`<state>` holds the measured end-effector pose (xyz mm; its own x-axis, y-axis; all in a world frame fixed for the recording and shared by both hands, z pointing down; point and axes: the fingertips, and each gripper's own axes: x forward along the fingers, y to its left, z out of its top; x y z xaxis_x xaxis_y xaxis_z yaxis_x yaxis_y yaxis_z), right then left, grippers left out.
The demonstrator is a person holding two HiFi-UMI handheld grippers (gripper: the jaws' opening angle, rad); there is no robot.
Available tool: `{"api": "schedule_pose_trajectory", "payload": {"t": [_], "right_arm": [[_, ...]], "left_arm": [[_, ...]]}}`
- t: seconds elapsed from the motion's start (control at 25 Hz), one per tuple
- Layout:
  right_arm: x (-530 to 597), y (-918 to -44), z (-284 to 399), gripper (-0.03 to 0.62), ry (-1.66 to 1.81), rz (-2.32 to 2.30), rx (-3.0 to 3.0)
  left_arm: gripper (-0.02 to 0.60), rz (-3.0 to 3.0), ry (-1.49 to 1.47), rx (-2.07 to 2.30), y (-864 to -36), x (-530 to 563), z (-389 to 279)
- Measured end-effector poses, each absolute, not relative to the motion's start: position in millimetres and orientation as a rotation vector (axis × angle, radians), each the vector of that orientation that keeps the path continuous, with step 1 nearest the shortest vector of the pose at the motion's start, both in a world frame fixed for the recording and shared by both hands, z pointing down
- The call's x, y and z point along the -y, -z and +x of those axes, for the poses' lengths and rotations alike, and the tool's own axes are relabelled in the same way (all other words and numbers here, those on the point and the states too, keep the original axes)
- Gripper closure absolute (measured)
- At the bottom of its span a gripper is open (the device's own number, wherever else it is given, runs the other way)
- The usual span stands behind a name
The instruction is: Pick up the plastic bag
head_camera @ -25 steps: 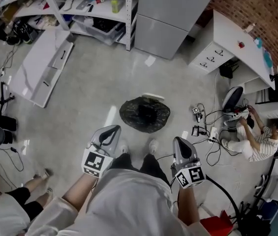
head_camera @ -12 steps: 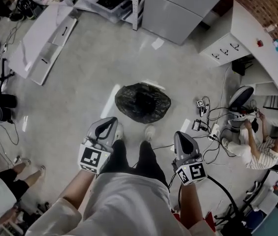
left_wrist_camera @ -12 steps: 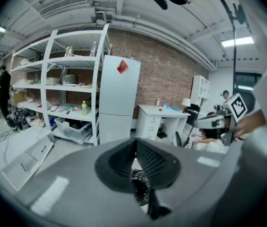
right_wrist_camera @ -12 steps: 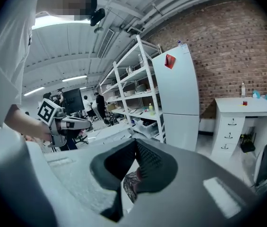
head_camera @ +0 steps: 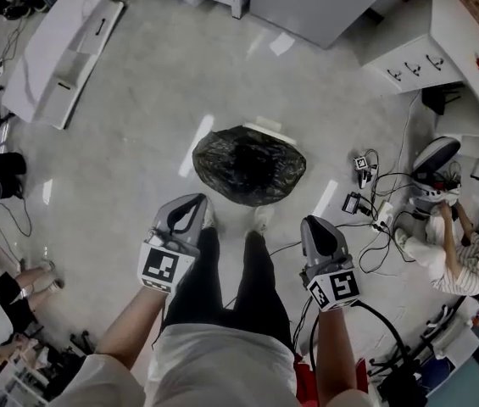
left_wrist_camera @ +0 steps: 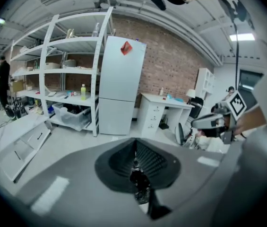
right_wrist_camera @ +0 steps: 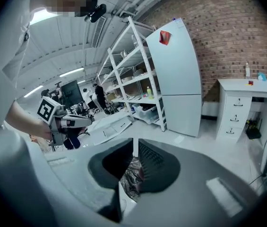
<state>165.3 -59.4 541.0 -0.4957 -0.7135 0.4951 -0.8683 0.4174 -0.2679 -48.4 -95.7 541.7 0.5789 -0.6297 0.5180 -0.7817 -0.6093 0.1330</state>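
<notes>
A black plastic bag [head_camera: 247, 166] lines a round bin that stands on the grey floor just ahead of the person's shoes. Both grippers are held low in front of the body and point toward it, well short of touching it. My left gripper [head_camera: 192, 210] is shut with nothing in it; in the left gripper view a sliver of the bag [left_wrist_camera: 140, 187] shows below the closed jaws. My right gripper [head_camera: 314, 227] has its jaws opening, with a narrow slit between them and nothing gripped. Crinkled bag plastic [right_wrist_camera: 131, 176] shows under them.
A white panel [head_camera: 61, 49] lies on the floor at the far left. A fridge [head_camera: 332, 2] and a white desk with drawers [head_camera: 417, 53] stand at the back. Cables and a power strip [head_camera: 375, 210] trail at the right, near a seated person [head_camera: 455, 257].
The head view has moved forward: the bag now lies closer to the feet and looks larger. Both grippers keep their places in the view.
</notes>
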Motion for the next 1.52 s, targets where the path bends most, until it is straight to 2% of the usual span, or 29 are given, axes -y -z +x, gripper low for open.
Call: {"api": "schedule_pose_trajectory", "payload": {"t": [0.28,0.6,0.8,1.0,1.16,1.32,1.52], "right_arm": [[65,-666,173,0.548,-0.856,1.372,2.298],[60,-817,181,0.506,-1.019,1.363,2.178],[61,-895,193,0.496,-1.060,1.381,2.114],[54,-952,209,0.469,-1.102,1.394,2.038],[54,-987,226,0.428,-1.206,1.436,1.972],[62,-1014,238,0.364,-1.299,1.481,1.921],[68,-1043,242,0.270,-1.443,1.506,1.888]], "left_arm": [[0.574,2.373,-0.645,1.110,-670,106,-44],[0.506,2.210,-0.712,1.014,-836,98,-53],[0.498,2.160,-0.771,1.022,-909,103,-68],[0.388,2.006,-0.789,1.141,-958,101,-110],[0.298,1.864,-0.687,1.142,-987,100,-128],[0.181,1.750,-0.556,1.067,-1009,96,-131],[0.133,1.706,-0.336,0.887,-1018,99,-112]]}}
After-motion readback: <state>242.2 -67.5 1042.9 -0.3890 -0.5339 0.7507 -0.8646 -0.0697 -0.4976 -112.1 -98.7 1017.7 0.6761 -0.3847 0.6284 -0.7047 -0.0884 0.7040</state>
